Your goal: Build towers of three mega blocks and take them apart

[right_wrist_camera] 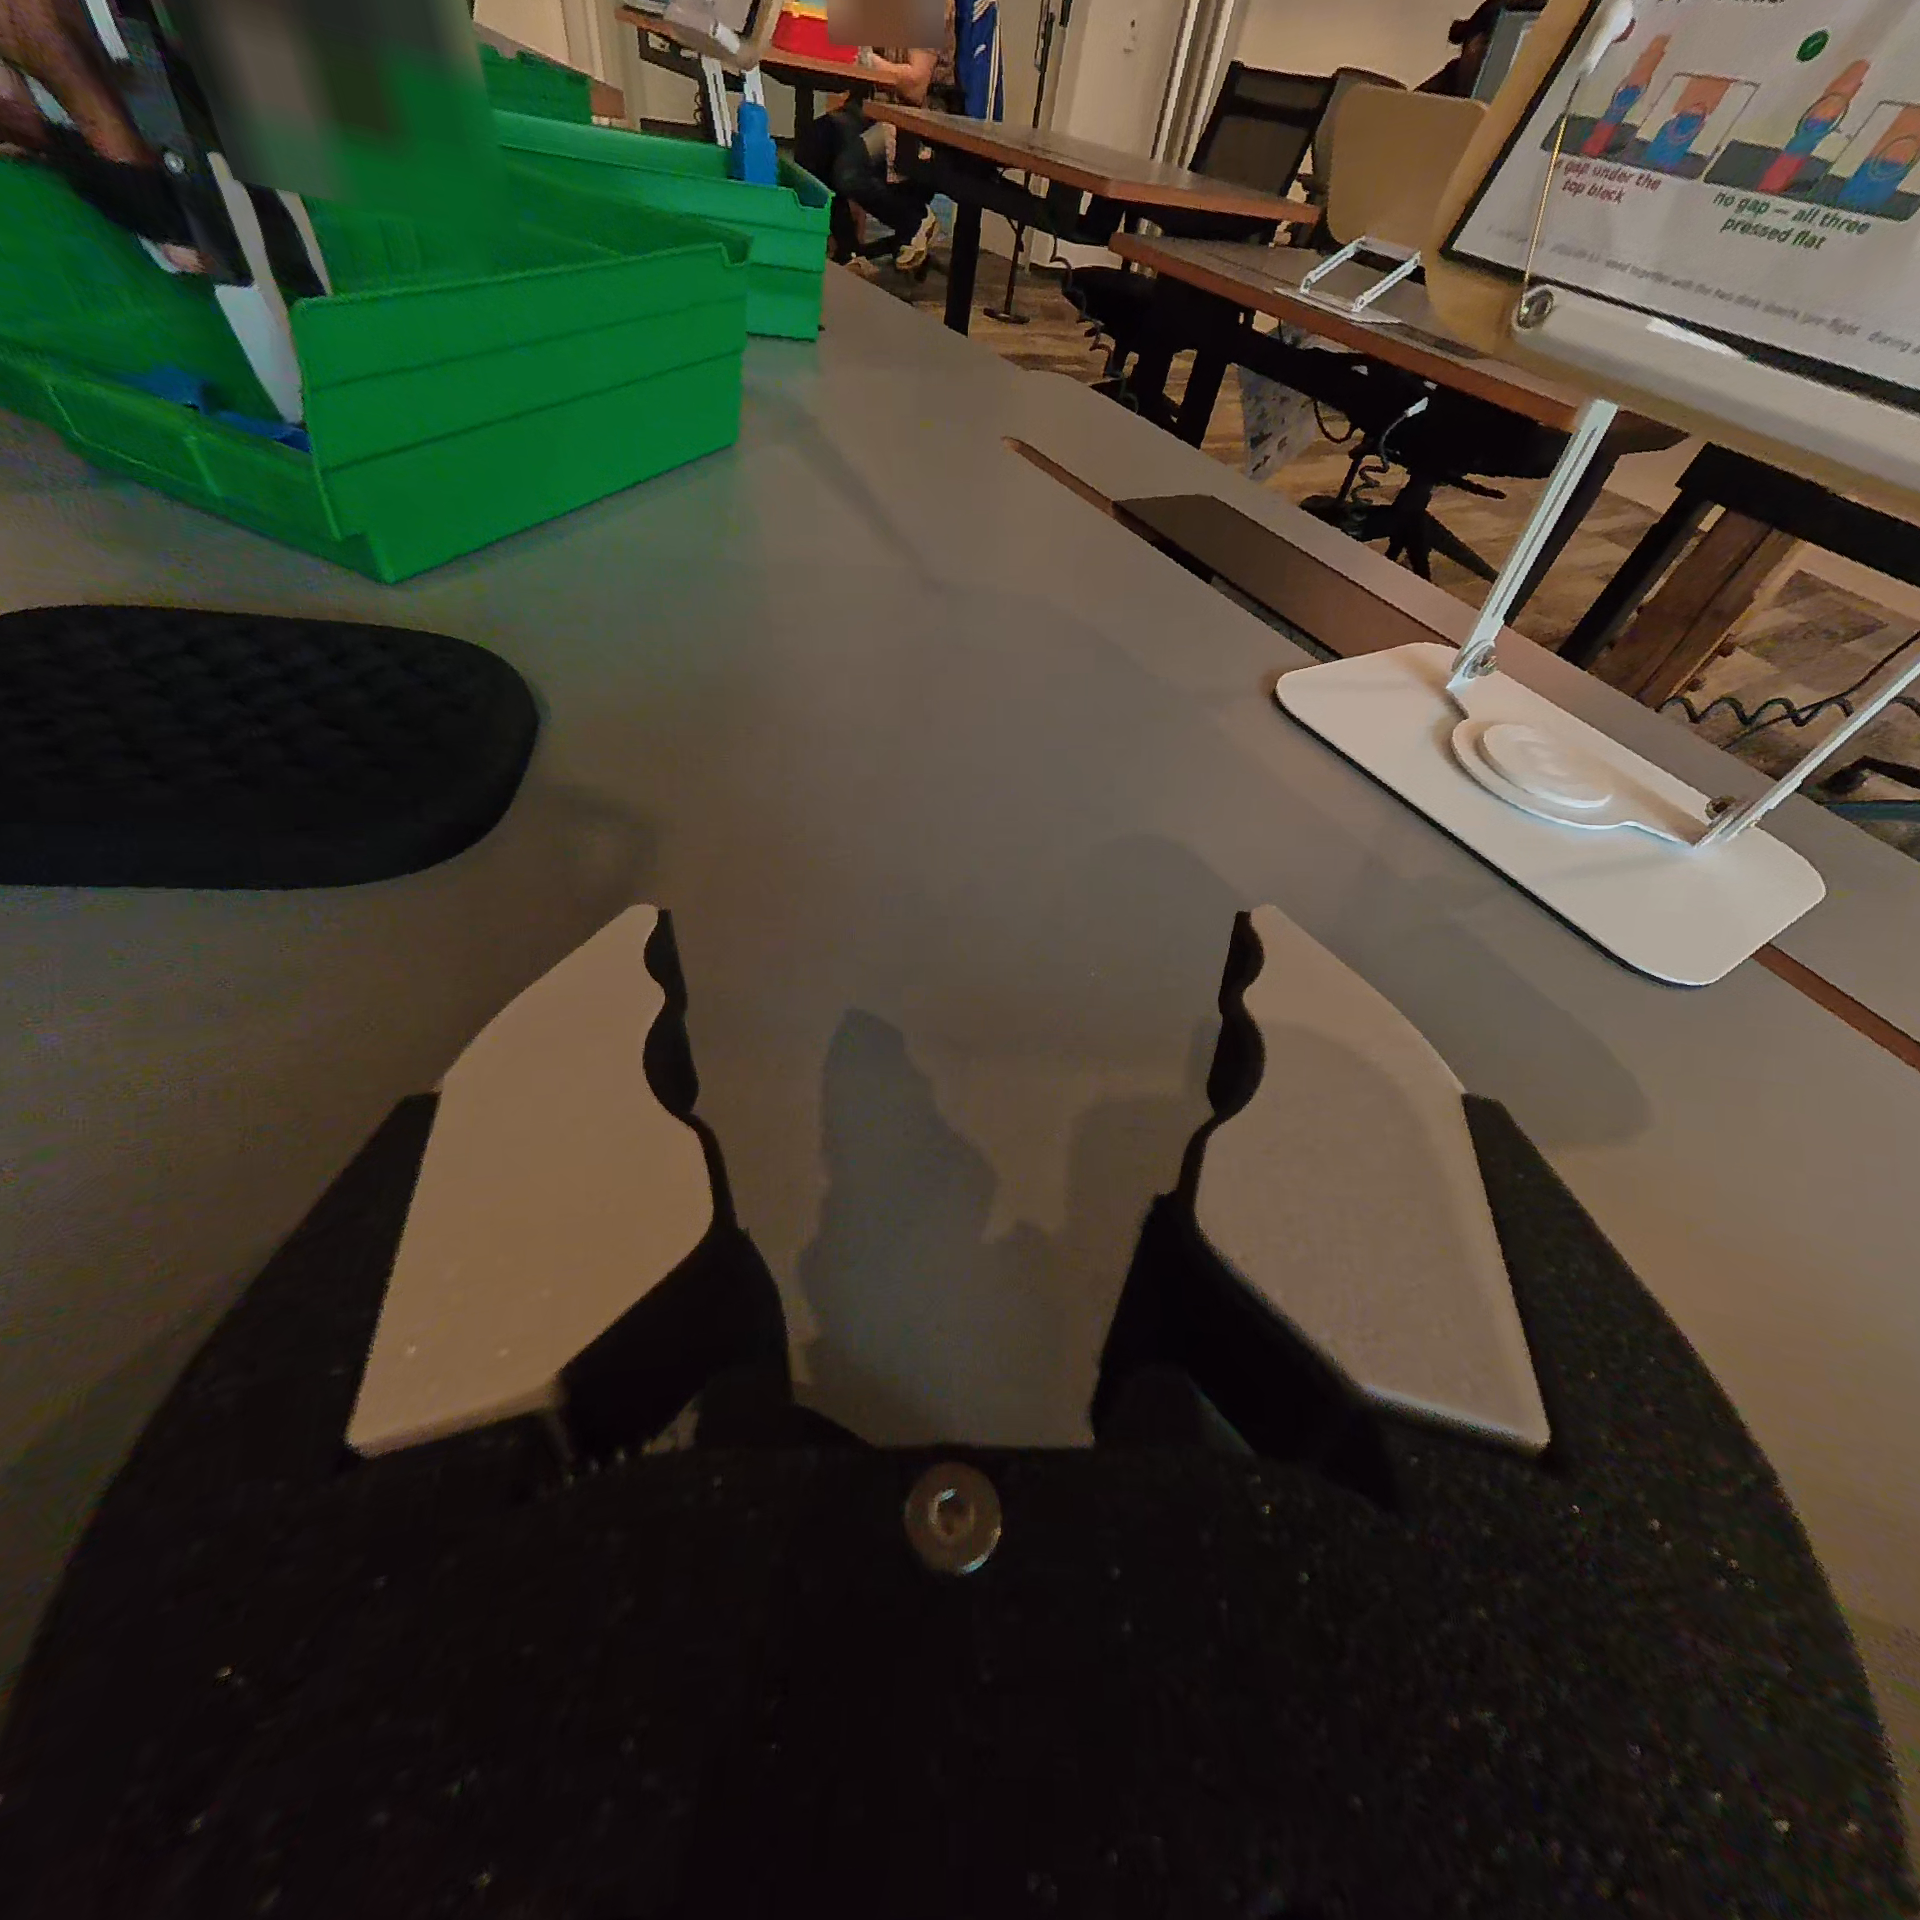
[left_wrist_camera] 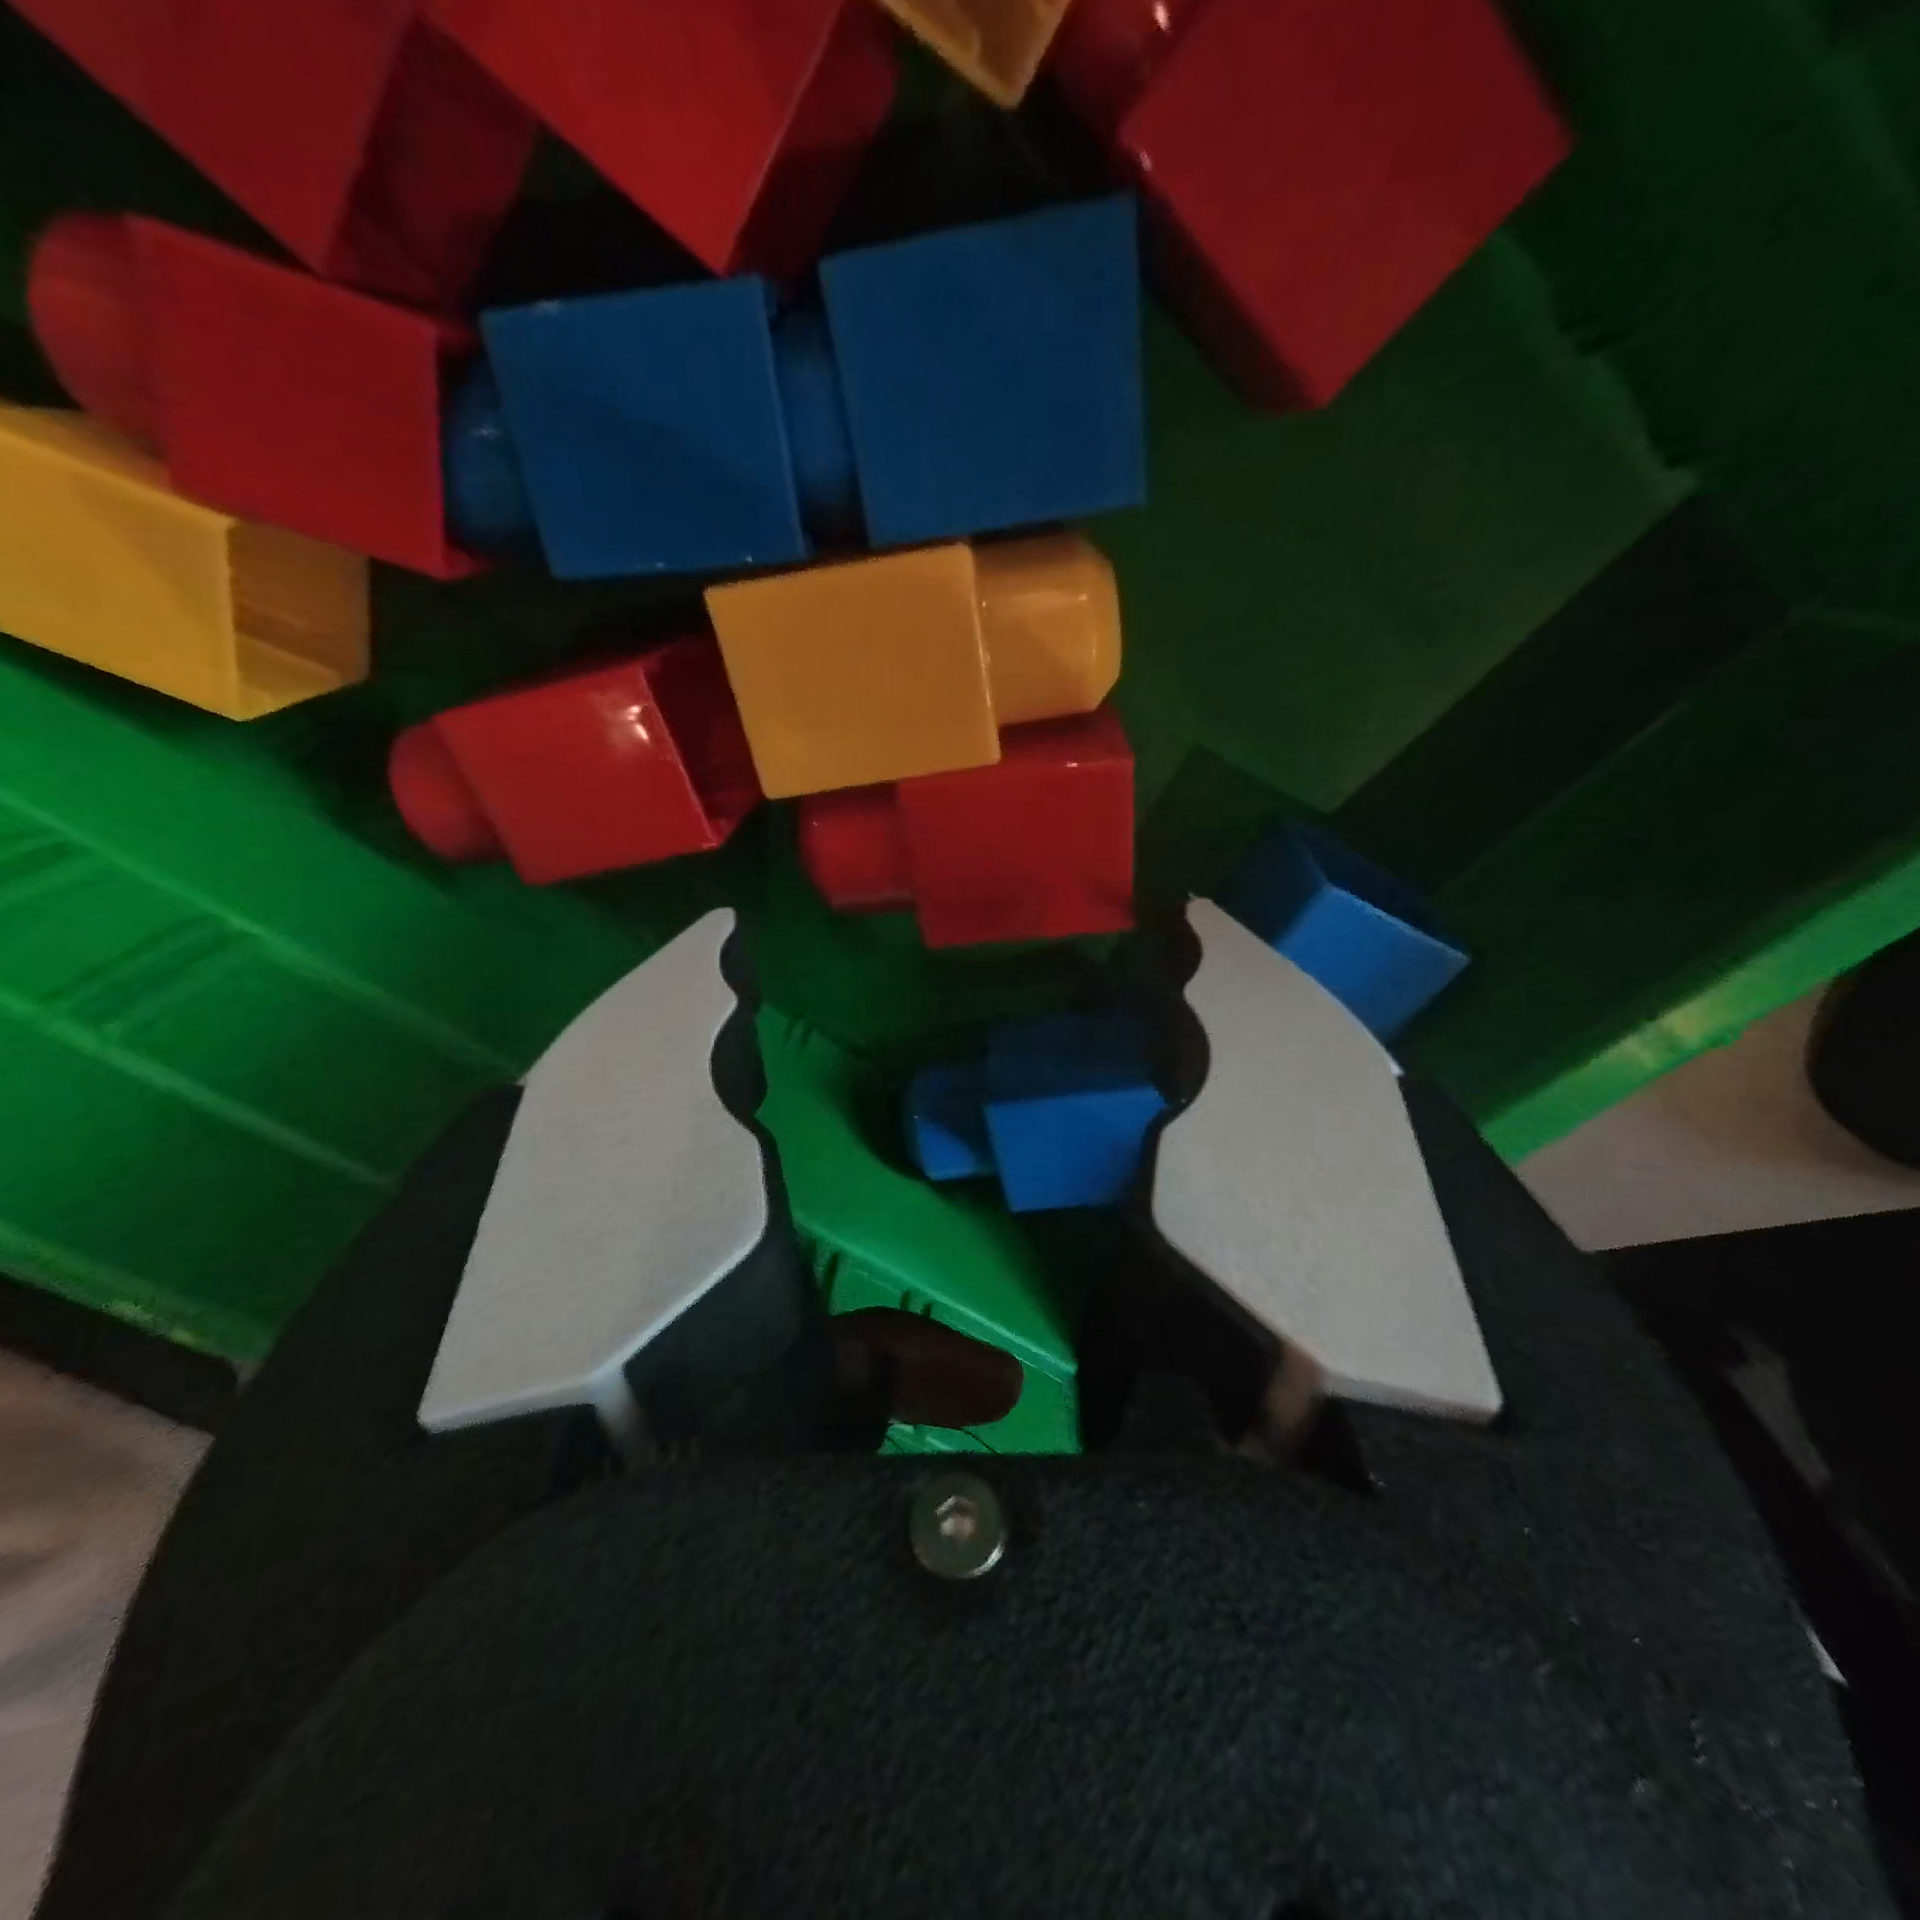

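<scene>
Setting: shared office or lab workroom; long grey work table (right_wrist_camera: 935, 665) with green plastic bins (right_wrist_camera: 520, 395), rows of brown-topped desks (right_wrist_camera: 1091, 166) with black office chairs (right_wrist_camera: 1247, 135) behind; white tablet-style stand (right_wrist_camera: 1538, 821) carrying an illustrated instruction sheet (right_wrist_camera: 1714, 156).

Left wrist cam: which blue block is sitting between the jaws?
The small blue block lowest in the green bin, lying against the left gripper's right-hand finger. The other blue blocks lie outside the jaws or deeper in the pile.
</scene>
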The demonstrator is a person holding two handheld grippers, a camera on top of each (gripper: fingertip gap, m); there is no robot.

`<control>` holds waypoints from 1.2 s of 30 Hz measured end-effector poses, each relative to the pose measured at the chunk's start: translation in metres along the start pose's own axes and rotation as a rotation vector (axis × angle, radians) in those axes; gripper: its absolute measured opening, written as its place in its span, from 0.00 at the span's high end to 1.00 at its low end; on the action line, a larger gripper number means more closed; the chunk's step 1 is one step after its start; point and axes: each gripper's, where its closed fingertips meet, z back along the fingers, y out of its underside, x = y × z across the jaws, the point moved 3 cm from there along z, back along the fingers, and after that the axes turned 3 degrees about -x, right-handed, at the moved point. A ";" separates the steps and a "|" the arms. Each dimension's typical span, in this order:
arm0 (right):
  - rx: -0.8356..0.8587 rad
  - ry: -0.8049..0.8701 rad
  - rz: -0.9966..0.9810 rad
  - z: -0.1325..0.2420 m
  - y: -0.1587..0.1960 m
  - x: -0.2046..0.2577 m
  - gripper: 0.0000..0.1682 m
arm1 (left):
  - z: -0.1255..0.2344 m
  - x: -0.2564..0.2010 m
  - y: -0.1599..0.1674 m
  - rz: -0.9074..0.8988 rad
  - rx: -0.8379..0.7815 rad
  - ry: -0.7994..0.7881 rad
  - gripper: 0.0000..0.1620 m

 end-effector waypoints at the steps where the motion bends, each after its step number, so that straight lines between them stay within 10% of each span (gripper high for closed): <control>1: -0.003 0.001 0.004 0.000 -0.001 0.000 0.42 | -0.003 -0.001 0.002 0.001 0.009 0.008 0.53; 16: 0.008 -0.006 0.012 0.000 0.001 0.001 0.42 | 0.005 -0.007 -0.005 -0.084 -0.117 -0.037 0.60; 36: 0.087 -0.122 -0.046 -0.008 -0.011 0.016 0.46 | 0.107 -0.137 -0.102 -0.452 -1.245 -0.325 0.61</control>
